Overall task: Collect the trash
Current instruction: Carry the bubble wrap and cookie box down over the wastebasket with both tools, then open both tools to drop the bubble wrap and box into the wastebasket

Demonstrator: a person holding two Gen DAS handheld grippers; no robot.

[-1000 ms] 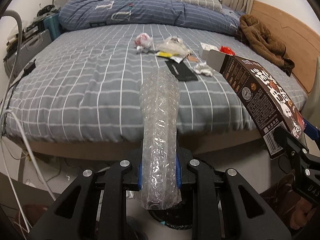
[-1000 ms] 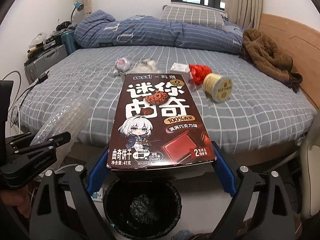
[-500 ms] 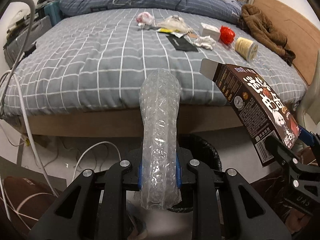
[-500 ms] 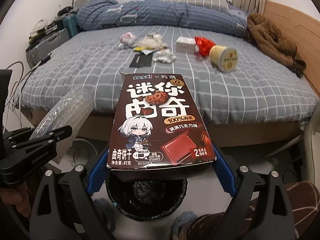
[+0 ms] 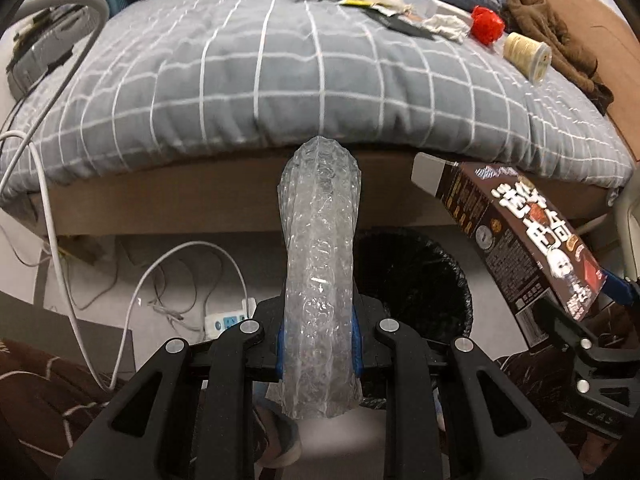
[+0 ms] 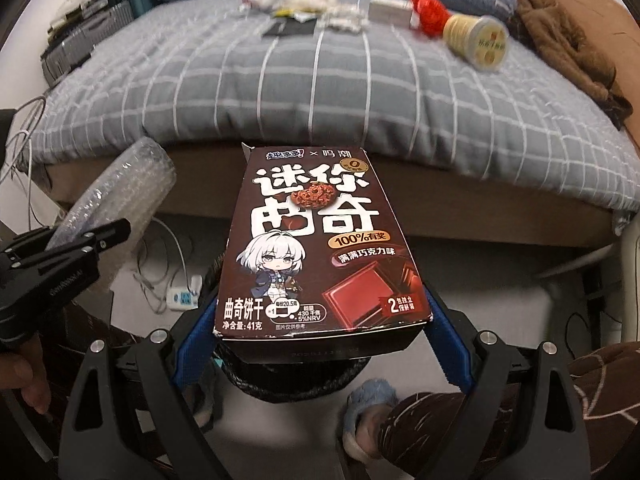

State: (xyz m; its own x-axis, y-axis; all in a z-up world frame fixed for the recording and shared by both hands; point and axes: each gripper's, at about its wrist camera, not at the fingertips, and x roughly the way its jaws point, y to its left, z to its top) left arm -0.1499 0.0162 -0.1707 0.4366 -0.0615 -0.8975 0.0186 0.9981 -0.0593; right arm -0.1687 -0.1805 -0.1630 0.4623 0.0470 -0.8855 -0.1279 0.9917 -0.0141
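The left gripper (image 5: pixel 319 344) has its jaws closed on a roll of bubble wrap (image 5: pixel 319 264), pinched low on its length so that most of the roll sticks out forward past the fingers; this grip probably lets the far end go first into the trash bin (image 5: pixel 416 280), which stands on the floor just in front of the bed (image 5: pixel 280 80) and partly behind the roll in the left view. The right gripper (image 6: pixel 320 336) grips a cookie box (image 6: pixel 316 240) by its two narrow sides, with the printed face turned up to the camera and one end flap standing open; the box hangs right over the bin, whose rim (image 6: pixel 288 388) shows just beneath it, so both pieces seem ready to be dropped.

The box carries large white Chinese characters 迷你曲奇 with a cookie drawn between them; below them an orange label reads 100%有奖, then 满满巧克力味; at the lower left stands 曲奇饼干 and 净含量:41克; at the lower right a large 2 with small characters too fine to read surely. A cartoon figure with white hair is printed there too.

More trash lies on the bed, well apart from the bin: a red wrapper (image 5: pixel 486 26), a round yellow tub (image 5: pixel 528 54), crumpled tissue (image 5: pixel 446 26) and a black packet (image 5: pixel 408 26); the writing on the tub lid is too blurred to read.
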